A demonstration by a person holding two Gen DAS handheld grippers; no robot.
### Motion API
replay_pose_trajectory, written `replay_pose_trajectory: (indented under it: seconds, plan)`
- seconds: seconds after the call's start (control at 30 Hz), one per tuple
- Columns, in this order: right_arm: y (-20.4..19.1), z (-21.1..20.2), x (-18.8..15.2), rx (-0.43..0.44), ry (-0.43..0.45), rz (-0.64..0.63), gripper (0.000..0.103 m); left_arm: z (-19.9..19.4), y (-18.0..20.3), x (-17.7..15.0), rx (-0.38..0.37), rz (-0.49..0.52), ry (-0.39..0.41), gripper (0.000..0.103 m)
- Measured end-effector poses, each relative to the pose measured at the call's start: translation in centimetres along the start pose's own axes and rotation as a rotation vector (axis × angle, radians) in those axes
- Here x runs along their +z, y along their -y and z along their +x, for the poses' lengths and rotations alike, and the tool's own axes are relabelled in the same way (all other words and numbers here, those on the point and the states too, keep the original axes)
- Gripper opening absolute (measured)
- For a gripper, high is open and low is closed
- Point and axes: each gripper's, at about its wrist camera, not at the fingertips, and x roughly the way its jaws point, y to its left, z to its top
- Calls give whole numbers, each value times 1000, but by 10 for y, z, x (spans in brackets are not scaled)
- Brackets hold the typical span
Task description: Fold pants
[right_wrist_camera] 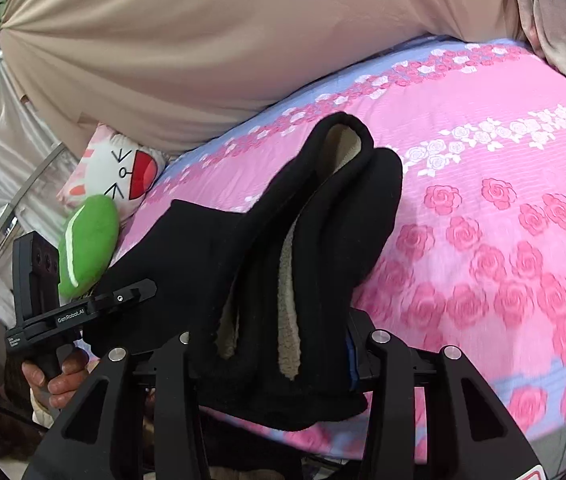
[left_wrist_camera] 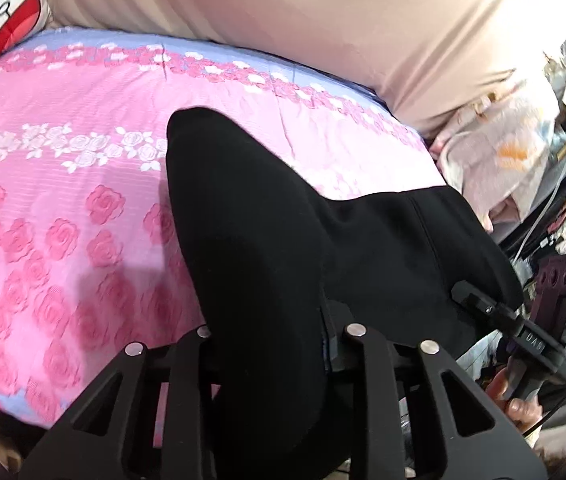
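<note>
Black pants (left_wrist_camera: 267, 216) with a cream fleece lining (right_wrist_camera: 287, 280) hang between both grippers above a pink rose-patterned bed (left_wrist_camera: 63, 200). My left gripper (left_wrist_camera: 271, 332) is shut on the pants; the cloth drapes over its fingers and hides the tips. My right gripper (right_wrist_camera: 279, 344) is shut on the other end of the pants, with the fabric bunched between its fingers. In the left wrist view the right gripper (left_wrist_camera: 483, 304) shows at the pants' right edge. In the right wrist view the left gripper (right_wrist_camera: 131, 294) shows at their left edge.
The bed (right_wrist_camera: 503, 200) spreads under the pants. A beige cloth (left_wrist_camera: 283, 8) runs along its far side. A white cat-face cushion (right_wrist_camera: 123, 172) and a green plush (right_wrist_camera: 91, 244) lie at one end. Clutter and cables (left_wrist_camera: 543, 200) stand beside the bed.
</note>
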Motion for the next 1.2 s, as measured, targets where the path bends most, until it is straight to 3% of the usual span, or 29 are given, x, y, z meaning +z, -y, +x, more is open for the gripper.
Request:
replay_pose_trajectory:
  seconds: [0.17, 0.4, 0.93, 1.2]
  plan:
    - [-27, -22, -6, 10, 36, -56, 41, -34, 14, -5, -14, 46, 58, 23]
    - [-58, -51, 17, 46, 140, -129, 41, -79, 34, 21, -14, 112, 200, 23]
    - [-130, -104, 124, 122, 487, -352, 41, -174, 91, 115, 19, 302, 628, 23]
    - [-144, -96, 185, 151, 600, -395, 41, -182, 96, 167, 42, 343, 756, 23]
